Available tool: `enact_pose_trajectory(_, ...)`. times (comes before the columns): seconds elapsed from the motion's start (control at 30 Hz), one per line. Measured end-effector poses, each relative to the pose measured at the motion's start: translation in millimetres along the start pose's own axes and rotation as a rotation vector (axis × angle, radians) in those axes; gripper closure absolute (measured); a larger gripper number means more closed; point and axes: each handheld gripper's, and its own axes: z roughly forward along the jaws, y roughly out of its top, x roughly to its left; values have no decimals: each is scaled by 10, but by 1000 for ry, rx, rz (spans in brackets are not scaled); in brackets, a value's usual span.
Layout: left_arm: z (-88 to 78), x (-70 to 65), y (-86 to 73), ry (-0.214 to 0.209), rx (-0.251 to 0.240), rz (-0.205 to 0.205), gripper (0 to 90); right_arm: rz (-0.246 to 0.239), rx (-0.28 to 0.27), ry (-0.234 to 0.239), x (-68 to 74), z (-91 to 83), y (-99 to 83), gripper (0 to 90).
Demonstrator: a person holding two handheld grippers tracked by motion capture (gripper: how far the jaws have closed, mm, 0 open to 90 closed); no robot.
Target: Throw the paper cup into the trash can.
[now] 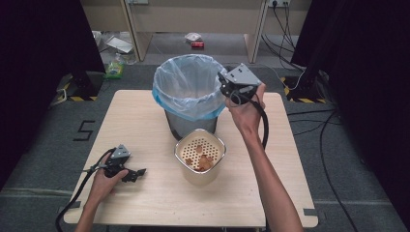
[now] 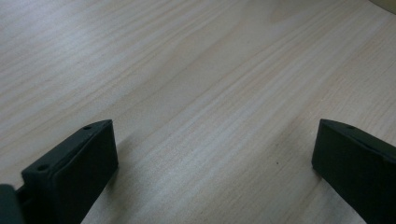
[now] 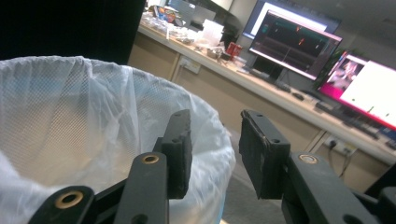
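Your right gripper [image 1: 223, 82] hovers at bin [image 1: 189, 92] rim, jaws slightly parted, empty. Left gripper [image 1: 138, 172] rests near-left on table [image 1: 154, 193], jaws spread. Strainer cup [image 1: 200, 157] with scraps sits just near bin; grip its rim squarely, tip slowly.

The right gripper [image 3: 212, 154] had its two black jaws slightly apart with nothing between them, hanging over the rim of a bin lined with a translucent white plastic bag [image 3: 84, 121]. Lit computer monitors [image 3: 299, 44] glowed on a long wooden desk [image 3: 261, 100] around 1 o'clock.
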Motion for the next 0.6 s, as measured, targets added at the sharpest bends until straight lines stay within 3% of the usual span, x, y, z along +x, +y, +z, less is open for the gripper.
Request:
enact_pose_trajectory(0.17, -1, 0, 0, 0, 1, 0, 0, 61, 34, 13, -130, -117, -142, 548)
enact_pose_trajectory(0.4, -1, 0, 1, -1, 2, 0, 0, 82, 62, -20, -283, -365, -338, 468)
enact_pose_trajectory(0.6, 0, -2, 0, -2, 1, -2, 0, 94, 132, -38, -382, -554, -626, 437)
